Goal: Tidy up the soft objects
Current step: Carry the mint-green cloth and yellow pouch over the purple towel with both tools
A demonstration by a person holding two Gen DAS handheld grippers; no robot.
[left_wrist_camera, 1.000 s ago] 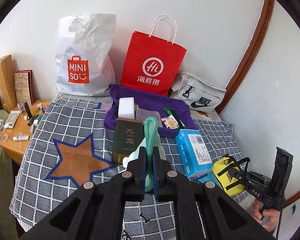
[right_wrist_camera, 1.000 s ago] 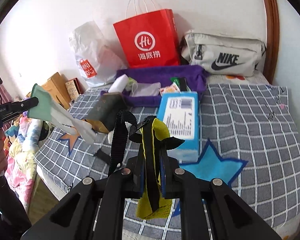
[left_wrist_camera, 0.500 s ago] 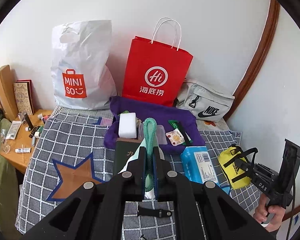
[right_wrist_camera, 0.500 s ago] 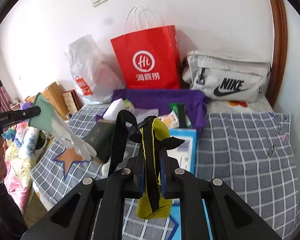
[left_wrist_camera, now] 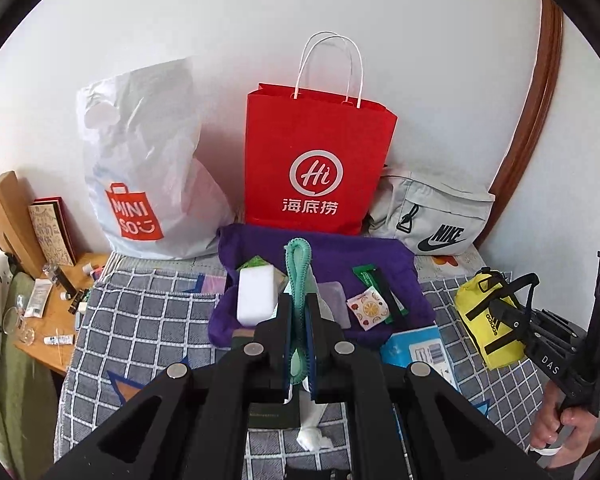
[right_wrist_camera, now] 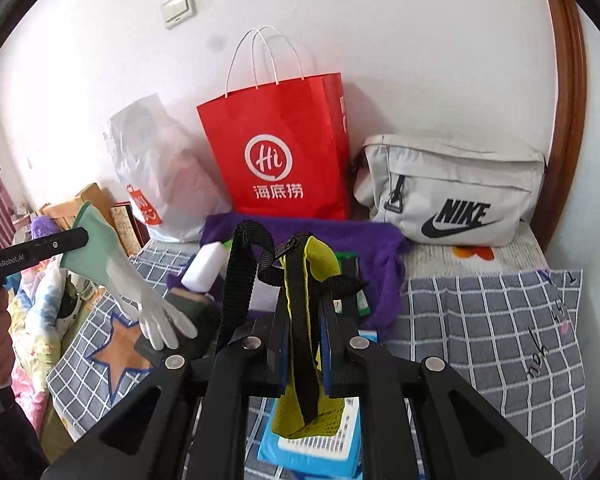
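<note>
Left gripper [left_wrist_camera: 299,312] clamping green-cuffed glove [right_wrist_camera: 140,300], right gripper [right_wrist_camera: 305,320] pinching yellow adidas pouch [left_wrist_camera: 488,320] — facing red "Hi" paper bag [left_wrist_camera: 316,168], MINISO bag [left_wrist_camera: 148,168], grey NIKE pack [right_wrist_camera: 456,196].

Before me, the bed's grey checked star-patterned blanket [left_wrist_camera: 140,320] carries a rumpled purple cloth [left_wrist_camera: 380,256], a blue rectangular tissue pack [left_wrist_camera: 416,344], and a dark green book [right_wrist_camera: 188,312].
</note>
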